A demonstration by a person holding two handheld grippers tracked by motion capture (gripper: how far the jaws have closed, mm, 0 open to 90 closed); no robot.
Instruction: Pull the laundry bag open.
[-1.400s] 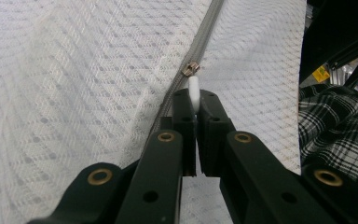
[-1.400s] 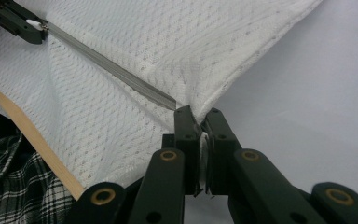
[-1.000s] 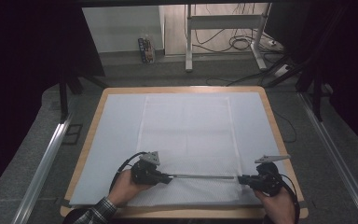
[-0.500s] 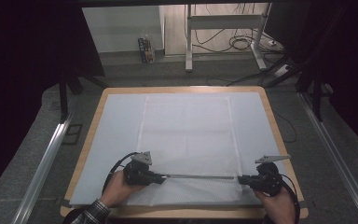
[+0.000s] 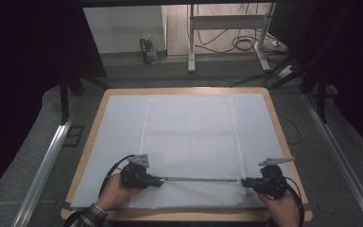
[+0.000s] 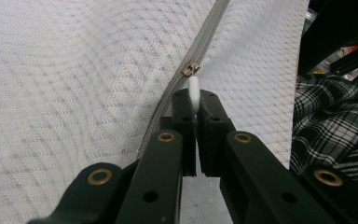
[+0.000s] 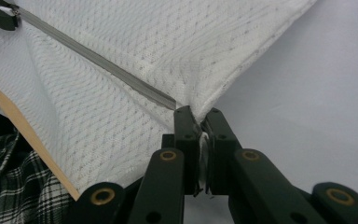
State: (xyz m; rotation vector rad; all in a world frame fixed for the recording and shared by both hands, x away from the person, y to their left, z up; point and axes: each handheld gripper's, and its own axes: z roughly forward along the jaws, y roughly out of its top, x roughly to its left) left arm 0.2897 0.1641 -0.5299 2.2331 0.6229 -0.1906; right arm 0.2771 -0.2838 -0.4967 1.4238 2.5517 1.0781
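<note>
Your tabletop [image 5: 94,142] carries a white mesh laundry bag [image 5: 189,137], its near edge lifted between your hands. Since a second ago your left gripper [image 6: 195,105] has slid the zipper pull [image 6: 193,91] outward to the bag's left end, jaws pinching it, so the zipper [image 5: 198,179] looks fully run. Your right gripper [image 7: 199,122] has stayed put, jaws pinching the bag's right end.

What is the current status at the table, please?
Left tool shut on zipper pull. Right tool shut on mesh bag corner. Zipper taut between. Nothing in the way.
</note>
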